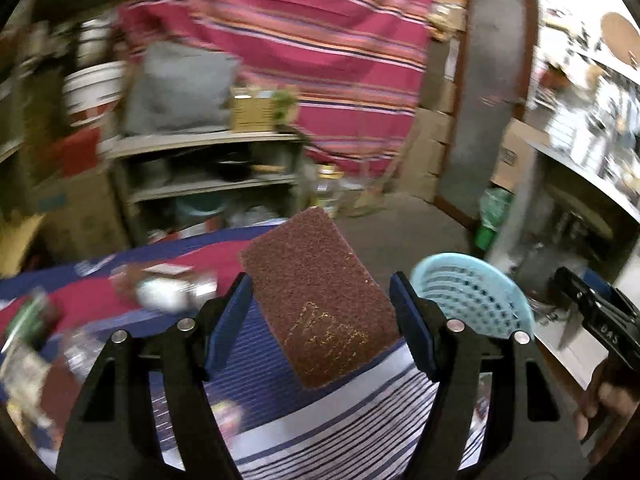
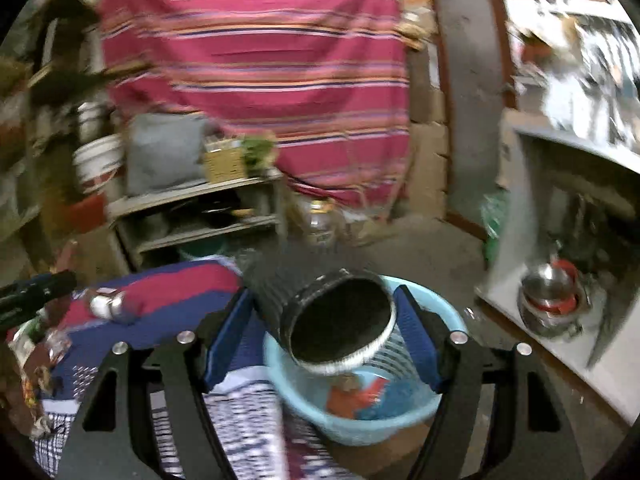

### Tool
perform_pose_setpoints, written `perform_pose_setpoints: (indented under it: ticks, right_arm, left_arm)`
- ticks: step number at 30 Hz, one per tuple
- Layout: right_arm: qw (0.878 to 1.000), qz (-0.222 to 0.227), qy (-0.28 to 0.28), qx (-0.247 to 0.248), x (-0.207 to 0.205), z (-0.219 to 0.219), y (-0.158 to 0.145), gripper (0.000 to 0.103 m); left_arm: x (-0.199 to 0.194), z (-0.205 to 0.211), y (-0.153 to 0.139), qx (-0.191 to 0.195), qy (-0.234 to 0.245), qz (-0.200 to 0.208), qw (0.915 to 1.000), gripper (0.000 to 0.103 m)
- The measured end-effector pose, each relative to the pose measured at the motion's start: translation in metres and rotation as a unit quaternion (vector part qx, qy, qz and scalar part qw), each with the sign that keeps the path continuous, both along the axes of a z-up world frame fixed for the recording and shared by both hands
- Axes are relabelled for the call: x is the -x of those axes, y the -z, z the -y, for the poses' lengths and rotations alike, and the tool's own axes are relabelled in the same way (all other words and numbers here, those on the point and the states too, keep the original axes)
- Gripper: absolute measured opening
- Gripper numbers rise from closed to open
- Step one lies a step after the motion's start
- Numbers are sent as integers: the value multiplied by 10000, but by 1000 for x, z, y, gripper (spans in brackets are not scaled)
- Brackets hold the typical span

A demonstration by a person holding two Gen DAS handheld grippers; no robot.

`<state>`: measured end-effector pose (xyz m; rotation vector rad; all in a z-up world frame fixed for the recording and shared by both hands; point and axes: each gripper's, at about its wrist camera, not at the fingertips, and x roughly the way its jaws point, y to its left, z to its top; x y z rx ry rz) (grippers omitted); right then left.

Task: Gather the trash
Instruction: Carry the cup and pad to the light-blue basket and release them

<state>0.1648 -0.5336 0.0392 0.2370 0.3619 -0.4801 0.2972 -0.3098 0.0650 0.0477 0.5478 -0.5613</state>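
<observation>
My left gripper [image 1: 320, 300] is shut on a flat brown scouring pad [image 1: 320, 300], held tilted above the striped cloth. My right gripper [image 2: 326, 312] is shut on a black ribbed cup [image 2: 340, 320] with a silvery rim, tilted open-end toward the camera, right above a light blue perforated basket [image 2: 408, 412]. The basket holds some orange and blue scraps. It also shows in the left wrist view [image 1: 472, 296], to the right of the pad. More wrappers [image 1: 168, 288] lie on the cloth to the left; they show in the right wrist view too [image 2: 36, 356].
A red, blue and white striped cloth [image 1: 320, 420] covers the surface. A grey shelf unit [image 1: 208, 176] with boxes stands behind. A door [image 1: 488, 92] and a counter with steel pots [image 2: 552, 296] are on the right. The right gripper shows at the left view's right edge [image 1: 588, 312].
</observation>
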Motion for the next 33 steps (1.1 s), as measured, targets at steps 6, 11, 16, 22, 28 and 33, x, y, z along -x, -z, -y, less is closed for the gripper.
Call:
perform_pose_setpoints:
  ticks: [6, 11, 16, 22, 28, 33]
  right_arm:
    - [9985, 173, 376, -366, 11, 50, 18, 72]
    - [9963, 237, 358, -749, 7, 74, 35, 71]
    - [9935, 593, 416, -876, 19, 77, 29, 71]
    - [9919, 660, 403, -1010, 25, 75, 31, 72]
    - [9941, 763, 135, -762, 21, 50, 12, 72]
    - [9936, 672, -687, -601, -11, -15, -4, 72]
  left_arm:
    - [-3, 108, 28, -126, 723, -139, 9972, 69]
    - [-9, 155, 58, -349, 1075, -353, 9930, 69]
    - [-10, 184, 83, -630, 1242, -578, 9886, 77]
    - [-7, 166, 78, -561, 1109, -605, 9904, 78]
    - [-7, 98, 43, -385, 571, -418, 9968, 78]
    - [4, -20, 10, -478, -265, -130, 9984, 81]
